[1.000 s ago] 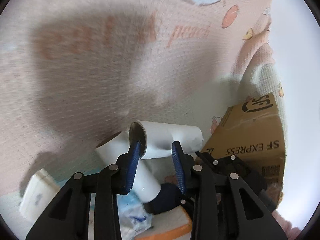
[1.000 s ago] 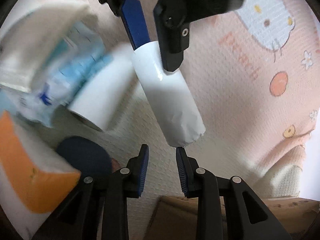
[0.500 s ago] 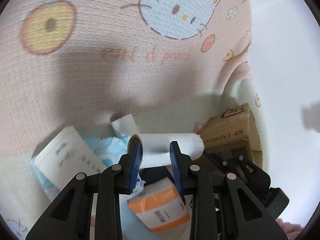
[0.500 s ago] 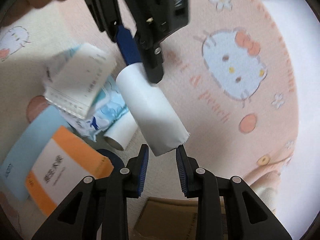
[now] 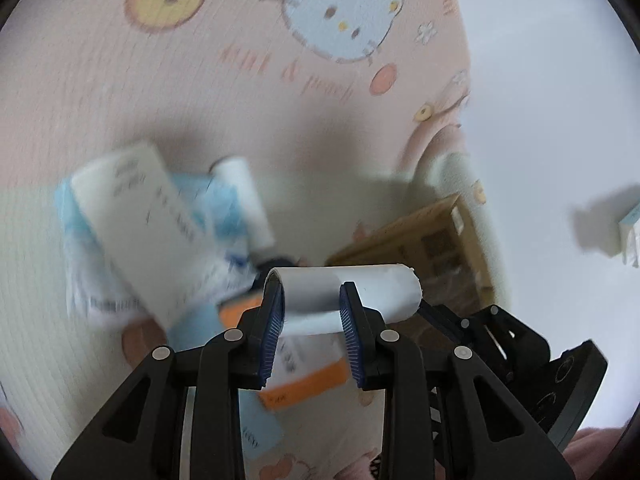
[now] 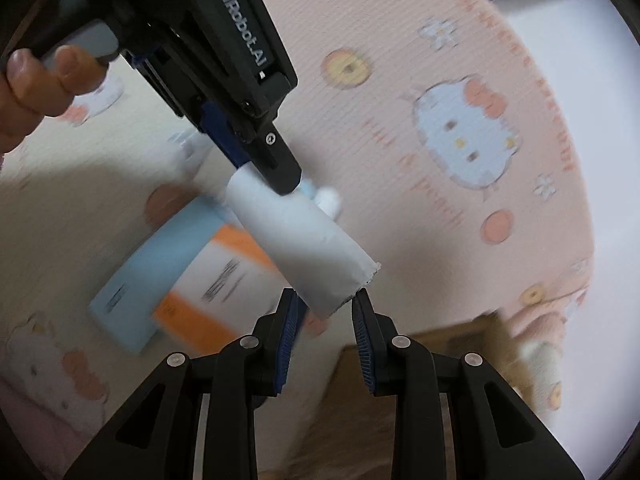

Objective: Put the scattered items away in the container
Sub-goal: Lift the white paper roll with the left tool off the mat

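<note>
A white paper roll (image 5: 372, 284) hangs in the air above the pink cartoon mat (image 5: 240, 60). My left gripper (image 5: 312, 292) is shut on one end of it, blue pads pressed on both sides. In the right wrist view the roll (image 6: 304, 248) slants down from the left gripper (image 6: 272, 176) to my right gripper (image 6: 326, 300). Its torn end rests at the tips of the right jaws, which stand slightly apart and do not visibly pinch it. The right gripper (image 5: 448, 312) shows under the roll's far end. A brown cardboard box (image 5: 432, 236) lies below and to the right, blurred.
On the mat lie an orange-and-white box (image 6: 224, 280), a white printed packet (image 5: 136, 216) on blue wrapping, and a second white roll (image 5: 244, 196). A person's hand (image 6: 36, 80) holds the left gripper. White floor (image 5: 540, 120) lies beyond the mat's right edge.
The roll has been lifted off the pile and carried toward the cardboard box side. Both grippers rose with it, and the items on the mat now look smaller and farther below.
</note>
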Demonstrator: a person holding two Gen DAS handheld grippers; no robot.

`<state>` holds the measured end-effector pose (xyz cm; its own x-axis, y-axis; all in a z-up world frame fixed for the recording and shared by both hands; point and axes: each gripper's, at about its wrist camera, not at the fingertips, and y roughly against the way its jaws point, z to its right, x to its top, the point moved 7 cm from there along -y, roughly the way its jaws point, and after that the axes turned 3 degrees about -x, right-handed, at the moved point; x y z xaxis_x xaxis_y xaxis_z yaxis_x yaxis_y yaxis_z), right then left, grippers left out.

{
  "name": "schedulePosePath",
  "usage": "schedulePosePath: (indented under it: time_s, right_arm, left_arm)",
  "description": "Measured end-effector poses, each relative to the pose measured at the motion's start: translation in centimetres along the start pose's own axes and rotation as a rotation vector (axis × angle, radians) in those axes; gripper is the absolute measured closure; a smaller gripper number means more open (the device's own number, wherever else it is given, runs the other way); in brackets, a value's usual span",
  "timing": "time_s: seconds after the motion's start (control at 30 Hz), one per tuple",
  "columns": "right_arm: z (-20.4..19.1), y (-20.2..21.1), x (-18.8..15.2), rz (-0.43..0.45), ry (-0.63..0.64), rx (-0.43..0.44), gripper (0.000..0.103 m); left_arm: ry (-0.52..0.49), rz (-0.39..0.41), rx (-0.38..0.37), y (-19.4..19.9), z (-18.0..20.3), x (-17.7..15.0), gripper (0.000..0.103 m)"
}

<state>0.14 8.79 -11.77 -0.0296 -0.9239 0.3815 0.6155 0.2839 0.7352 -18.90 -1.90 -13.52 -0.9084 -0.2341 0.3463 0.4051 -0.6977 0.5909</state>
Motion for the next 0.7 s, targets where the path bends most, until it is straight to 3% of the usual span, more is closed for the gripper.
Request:
schedulePosePath:
  time_s: [0.13, 0.27, 0.43, 0.7]
  right_arm:
    - [-1.1, -1.0, -2.0, -0.037, 0.01, 0.03, 0.078]
    - [-1.1, -0.8, -3.0, -0.021, -0.005, 0.065, 0.078]
    - [-0.4, 0.3, -3.5, 0.0, -0.038, 0.084, 0.078]
    - [2.2, 0.0, -2.7, 0.0, -0.219, 0.136, 0.077]
  left_arm:
    - [0.038, -0.039, 0.023, -1.6, -1.1, -3.7, 0.073]
    - [0.09, -0.037, -0.023, -1.6, -1.9, -5.7, 0.074]
    - [0.142, -0.004, -0.016, -0.8, -3.5, -5.7, 0.074]
    - [0.096, 0.015, 0.011, -1.2, -2.6, -5.4, 0.074]
